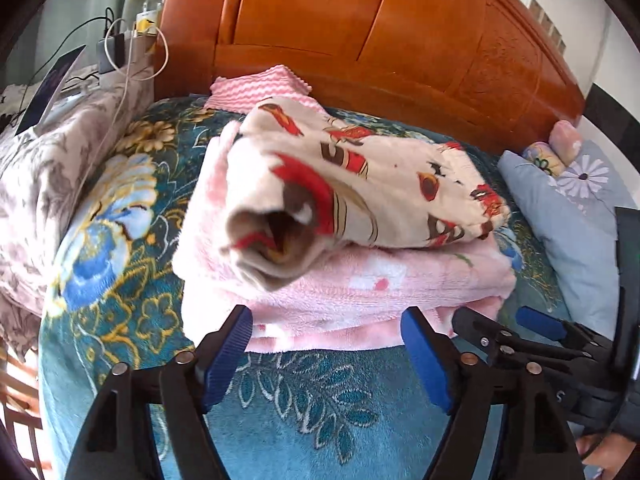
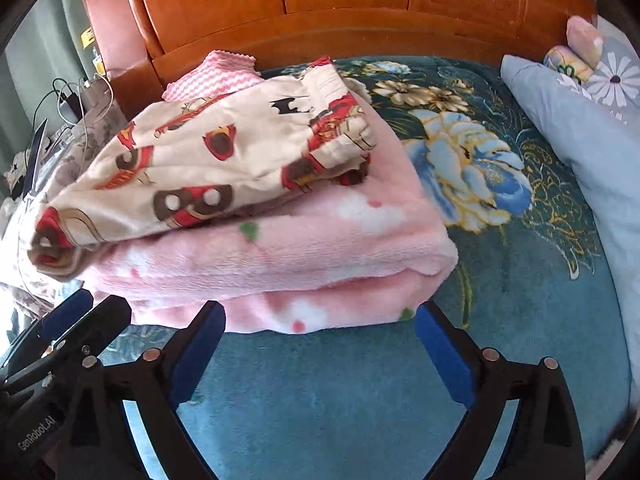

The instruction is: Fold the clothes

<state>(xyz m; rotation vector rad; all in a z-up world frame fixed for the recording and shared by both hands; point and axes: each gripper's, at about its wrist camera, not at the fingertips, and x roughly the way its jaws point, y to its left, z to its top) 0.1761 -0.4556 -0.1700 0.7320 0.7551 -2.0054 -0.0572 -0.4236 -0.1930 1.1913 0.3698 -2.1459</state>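
A folded cream garment with red cartoon prints [image 1: 360,184] [image 2: 224,160] lies on top of a folded pink fleece garment [image 1: 340,280] [image 2: 280,260] on the bed. A pink-and-white zigzag cloth [image 1: 260,88] [image 2: 216,76] lies behind them by the headboard. My left gripper [image 1: 326,320] is open and empty, just in front of the pink stack's near edge. My right gripper [image 2: 320,316] is open and empty, also at the near edge of the stack. Each gripper shows at the side of the other's view, the right one [image 1: 512,326] and the left one [image 2: 92,308].
The bed has a teal floral blanket [image 1: 120,240] [image 2: 480,200] and an orange wooden headboard [image 1: 360,32] [image 2: 320,0]. A grey-blue flowered pillow [image 1: 568,216] [image 2: 580,120] lies at the right. A grey floral quilt [image 1: 48,168], a charger and cables [image 1: 116,48] sit at the left.
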